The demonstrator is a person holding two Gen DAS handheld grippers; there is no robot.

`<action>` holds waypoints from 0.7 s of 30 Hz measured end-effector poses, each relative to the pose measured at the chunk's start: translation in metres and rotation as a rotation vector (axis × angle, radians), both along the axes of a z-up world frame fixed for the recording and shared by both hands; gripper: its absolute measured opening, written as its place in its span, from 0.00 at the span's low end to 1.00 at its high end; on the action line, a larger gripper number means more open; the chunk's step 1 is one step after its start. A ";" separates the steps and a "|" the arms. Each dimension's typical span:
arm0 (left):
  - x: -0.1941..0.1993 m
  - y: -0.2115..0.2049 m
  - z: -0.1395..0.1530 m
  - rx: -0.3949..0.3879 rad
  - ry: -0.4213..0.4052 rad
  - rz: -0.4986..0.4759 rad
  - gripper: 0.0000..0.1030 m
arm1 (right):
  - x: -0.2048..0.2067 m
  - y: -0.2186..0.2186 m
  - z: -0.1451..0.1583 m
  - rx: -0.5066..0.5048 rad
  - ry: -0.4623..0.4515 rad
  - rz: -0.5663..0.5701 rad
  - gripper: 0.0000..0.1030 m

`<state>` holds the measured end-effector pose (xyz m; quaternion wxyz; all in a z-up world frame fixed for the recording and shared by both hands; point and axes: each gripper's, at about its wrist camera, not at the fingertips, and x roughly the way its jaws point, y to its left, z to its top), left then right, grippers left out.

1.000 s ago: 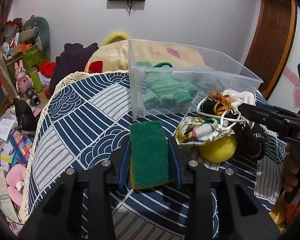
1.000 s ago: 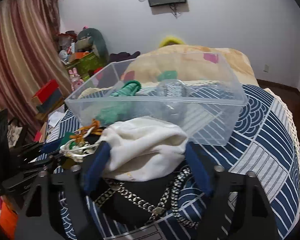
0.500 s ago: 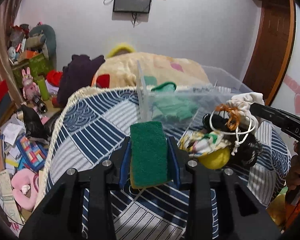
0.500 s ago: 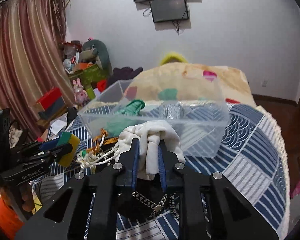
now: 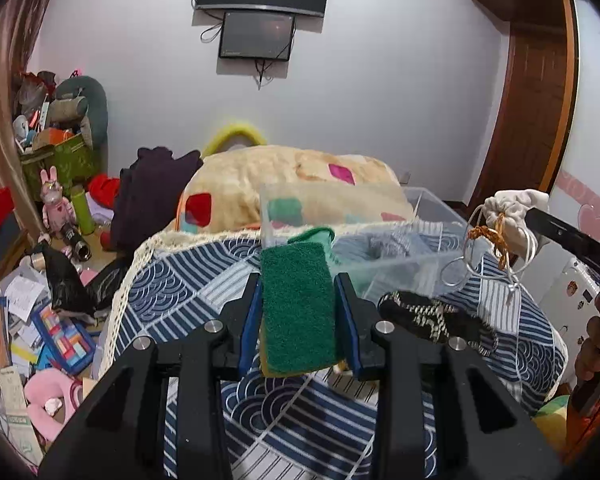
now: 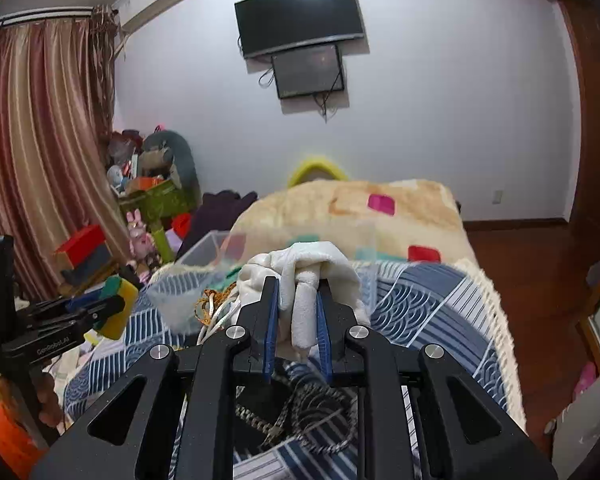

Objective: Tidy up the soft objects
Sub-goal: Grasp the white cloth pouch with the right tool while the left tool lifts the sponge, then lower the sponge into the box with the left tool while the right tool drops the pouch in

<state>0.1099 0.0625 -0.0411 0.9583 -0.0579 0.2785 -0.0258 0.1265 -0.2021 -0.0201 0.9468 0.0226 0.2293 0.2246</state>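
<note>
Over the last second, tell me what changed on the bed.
The right tongs closed on the white drawstring pouch and lifted it off the black chain-strap bag, its cords now dangling. The left tongs rose too, carrying the green sponge up toward the clear bin. Unchanged: the sponge grip, the bin with the green item inside, and the bag on the patterned cover.

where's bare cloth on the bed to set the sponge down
Bare patterned cover lies left of the sponge, between the lace edge and the clear bin. Right of it is crowded: the black chained bag sits just before the bin.
</note>
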 end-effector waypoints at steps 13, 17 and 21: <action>0.028 -0.009 0.024 -0.001 -0.047 -0.030 0.34 | 0.015 0.009 0.027 0.002 -0.104 -0.047 0.15; 0.044 -0.012 0.024 -0.001 -0.033 -0.030 0.34 | 0.022 0.016 0.023 -0.015 -0.099 -0.048 0.15; 0.057 -0.014 0.020 0.010 -0.018 -0.033 0.34 | 0.030 0.019 0.014 -0.036 -0.077 -0.048 0.15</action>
